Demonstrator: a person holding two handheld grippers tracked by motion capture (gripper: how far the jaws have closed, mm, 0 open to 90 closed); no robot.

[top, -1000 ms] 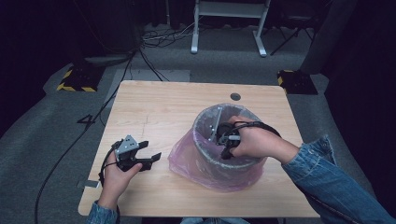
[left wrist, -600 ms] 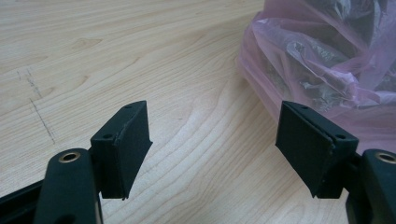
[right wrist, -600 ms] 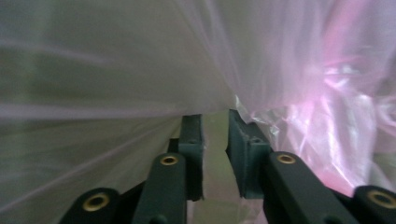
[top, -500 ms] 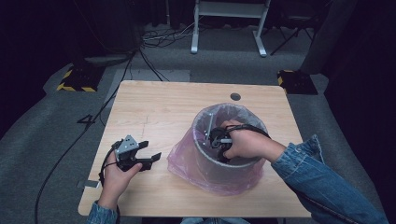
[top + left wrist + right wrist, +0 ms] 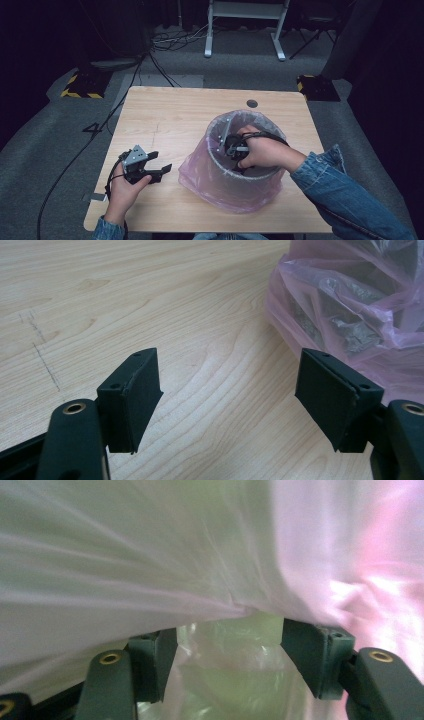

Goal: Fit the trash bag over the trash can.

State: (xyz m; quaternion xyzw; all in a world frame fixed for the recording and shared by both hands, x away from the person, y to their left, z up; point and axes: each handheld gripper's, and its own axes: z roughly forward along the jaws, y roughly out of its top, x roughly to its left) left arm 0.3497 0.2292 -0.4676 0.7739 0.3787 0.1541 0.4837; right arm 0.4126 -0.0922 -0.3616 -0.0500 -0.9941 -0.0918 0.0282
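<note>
Bag-lining job, mostly done by the look of it. The pink bag (image 5: 220, 182) is draped over the bin (image 5: 216, 159), lower centre-right of the high view, rim folded over and skirt pooling on the desk (image 5: 165, 120). What's left, I'd judge: push the liner down flat inside and tidy the loose skirt.

Right hand-held gripper (image 5: 231, 148) is down inside the bin mouth. Its jaws have just been opening; in the right gripper view they stand apart with bag film lying across and between them, not pinched as far as I can tell, view is washed out.

Left hand-held gripper (image 5: 159, 172) sits at lower left, jaws spread, nothing held, pointing toward the bag.

Bin stands upright, long axis vertical, mouth facing up.
</note>
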